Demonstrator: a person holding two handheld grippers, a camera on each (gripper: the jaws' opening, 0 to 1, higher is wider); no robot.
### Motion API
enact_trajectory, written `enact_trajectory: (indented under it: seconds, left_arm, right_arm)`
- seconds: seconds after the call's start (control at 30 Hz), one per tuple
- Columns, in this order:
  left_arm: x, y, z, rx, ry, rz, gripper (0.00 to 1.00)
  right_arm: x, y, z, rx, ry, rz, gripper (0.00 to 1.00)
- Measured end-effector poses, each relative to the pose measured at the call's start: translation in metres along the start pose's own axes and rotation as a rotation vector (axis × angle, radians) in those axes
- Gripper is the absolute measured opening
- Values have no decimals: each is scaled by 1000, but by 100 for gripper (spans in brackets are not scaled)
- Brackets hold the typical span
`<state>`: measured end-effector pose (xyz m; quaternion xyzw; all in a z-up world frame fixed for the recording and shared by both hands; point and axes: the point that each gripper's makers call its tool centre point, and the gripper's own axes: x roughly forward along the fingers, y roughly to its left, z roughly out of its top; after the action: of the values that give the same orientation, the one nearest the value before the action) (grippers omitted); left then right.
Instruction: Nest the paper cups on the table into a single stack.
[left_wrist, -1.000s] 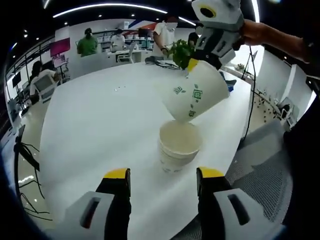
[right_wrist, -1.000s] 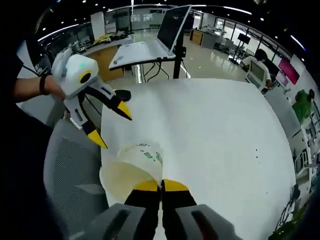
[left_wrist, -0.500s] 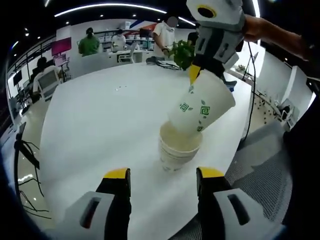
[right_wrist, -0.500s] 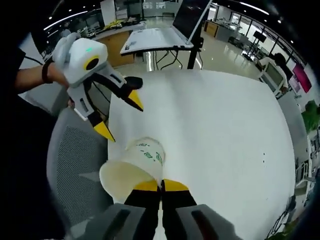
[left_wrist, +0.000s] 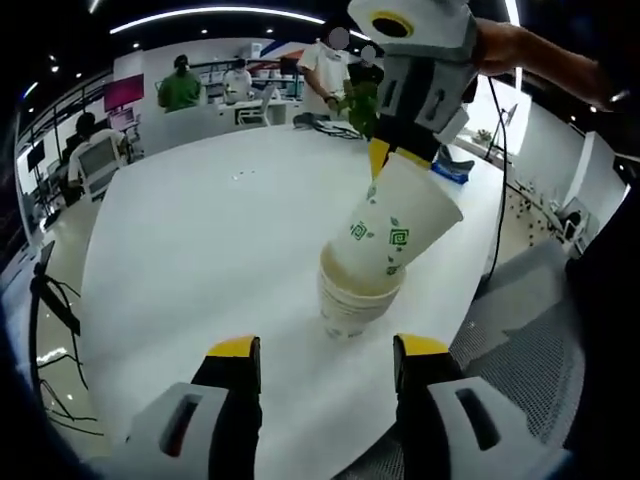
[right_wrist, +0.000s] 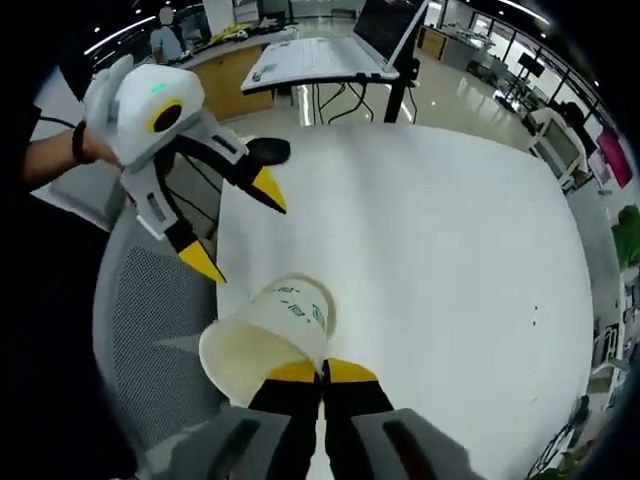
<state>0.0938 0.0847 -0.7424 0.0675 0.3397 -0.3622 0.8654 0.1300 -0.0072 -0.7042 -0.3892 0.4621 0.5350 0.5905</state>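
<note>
Paper cup pinched at rim by right gripper, tilted, base entering cup stack on white table. Left gripper held wide, empty, near stack.

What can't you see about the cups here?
- How many cups are in the stack: left gripper view, the held cup covers its mouth.
- The held cup's base: left gripper view, it sits inside the stack, so how deep can't be told.
- The stack: right gripper view, the held cup blocks it.
- The green prints: too small to read.
</note>
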Motion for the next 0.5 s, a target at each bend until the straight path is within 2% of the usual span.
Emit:
enact_trajectory:
  seconds: [0.27, 0.5]
  left_arm:
    - [-2, 1, 0, -7, -5, 6, 52]
    - [-1, 2, -1, 3, -2, 11, 52]
  right_arm:
    - [7, -3, 6, 7, 38, 14, 0]
    - [10, -1, 1, 24, 68, 20, 0]
